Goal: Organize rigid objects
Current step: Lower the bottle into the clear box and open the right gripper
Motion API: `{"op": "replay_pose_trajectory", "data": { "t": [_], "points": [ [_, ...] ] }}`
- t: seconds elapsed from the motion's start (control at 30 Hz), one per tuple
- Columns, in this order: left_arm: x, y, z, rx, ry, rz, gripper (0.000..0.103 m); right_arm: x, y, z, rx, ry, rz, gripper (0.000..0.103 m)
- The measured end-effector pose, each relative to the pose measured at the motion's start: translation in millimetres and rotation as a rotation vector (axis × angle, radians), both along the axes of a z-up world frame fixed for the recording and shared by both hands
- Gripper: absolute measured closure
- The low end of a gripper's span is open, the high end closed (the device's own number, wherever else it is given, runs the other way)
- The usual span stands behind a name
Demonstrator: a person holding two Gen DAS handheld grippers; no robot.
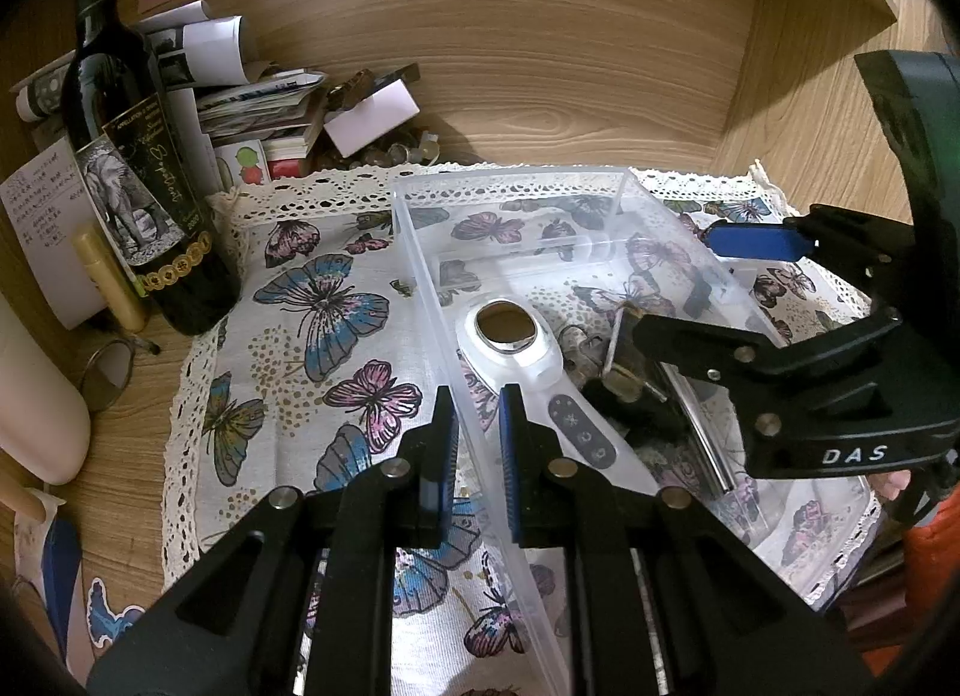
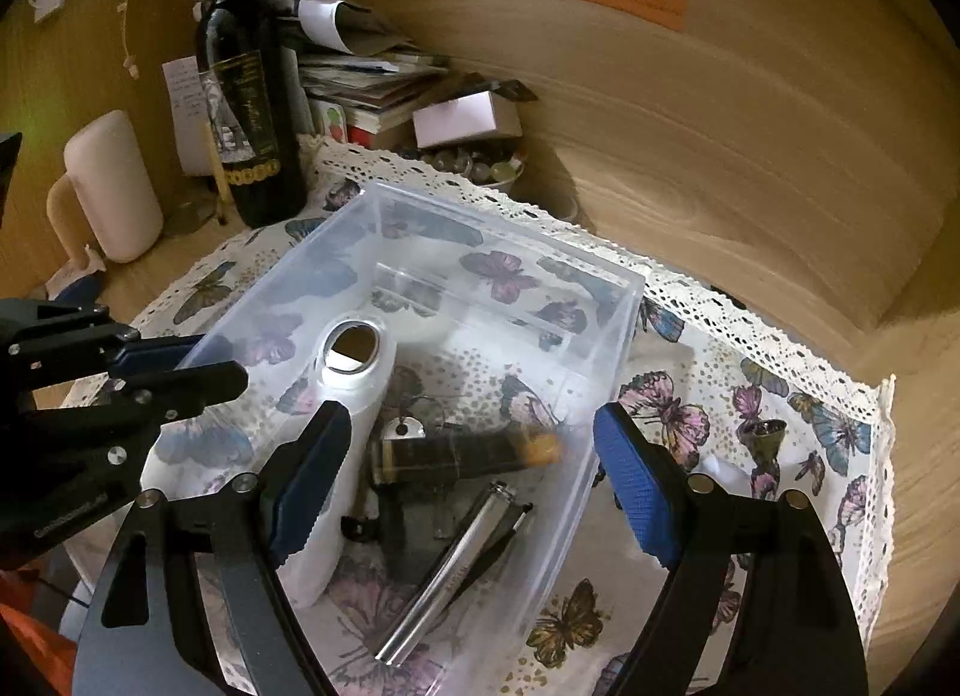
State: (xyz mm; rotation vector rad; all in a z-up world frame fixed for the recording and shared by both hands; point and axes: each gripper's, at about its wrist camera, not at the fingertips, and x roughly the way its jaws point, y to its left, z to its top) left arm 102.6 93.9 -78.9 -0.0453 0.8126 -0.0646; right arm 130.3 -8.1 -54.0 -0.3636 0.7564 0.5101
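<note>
- Left wrist view: left gripper [image 1: 479,444] jaws drawn narrow, clamped on the near side wall of the clear plastic bin [image 1: 420,252]; one blue pad outside the wall, one inside.
- Bin sits on a butterfly-print cloth [image 1: 312,324] with lace edging, on a wooden desk.
- Inside the bin: white handheld device [image 1: 528,354] with a round metal-rimmed opening, lying flat; dark objects with small metal bits beside it, identity unclear; silver metal tube [image 1: 702,426] near the far wall.
- Right gripper [image 1: 690,288] enters from the right above the bin, jaws spread wide, nothing between them.
- Dark wine bottle [image 1: 129,156] stands upright at the cloth's left corner, paper stack [image 1: 252,96] behind it.
- Right wrist view: right gripper [image 2: 474,480] jaws wide apart, holding nothing; one finger inside the bin [image 2: 504,228], the other outside the right wall.
- Below the jaws: silver tube [image 2: 456,564] lies diagonally on the bin floor; a dark cylindrical item with an orange end [image 2: 462,453] lies crosswise above it; white device [image 2: 354,360] along the left wall.
- Left gripper [image 2: 180,372] visible at left edge, on the bin's left rim.
- Small dark object [image 2: 765,438] rests on the cloth outside the bin, right side.
</note>
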Motion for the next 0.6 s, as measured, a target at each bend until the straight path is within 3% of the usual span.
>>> {"op": "replay_pose_trajectory", "data": {
  "t": [0.3,0.6],
  "points": [
    [0,0,0,0.000,0.000,-0.001,0.090,-6,-17,14,0.037,-0.037,-0.043,0.021],
    [0,0,0,-0.001,0.000,-0.001,0.090,-7,-72,25,0.074,-0.065,-0.191,0.021]
  ]
}}
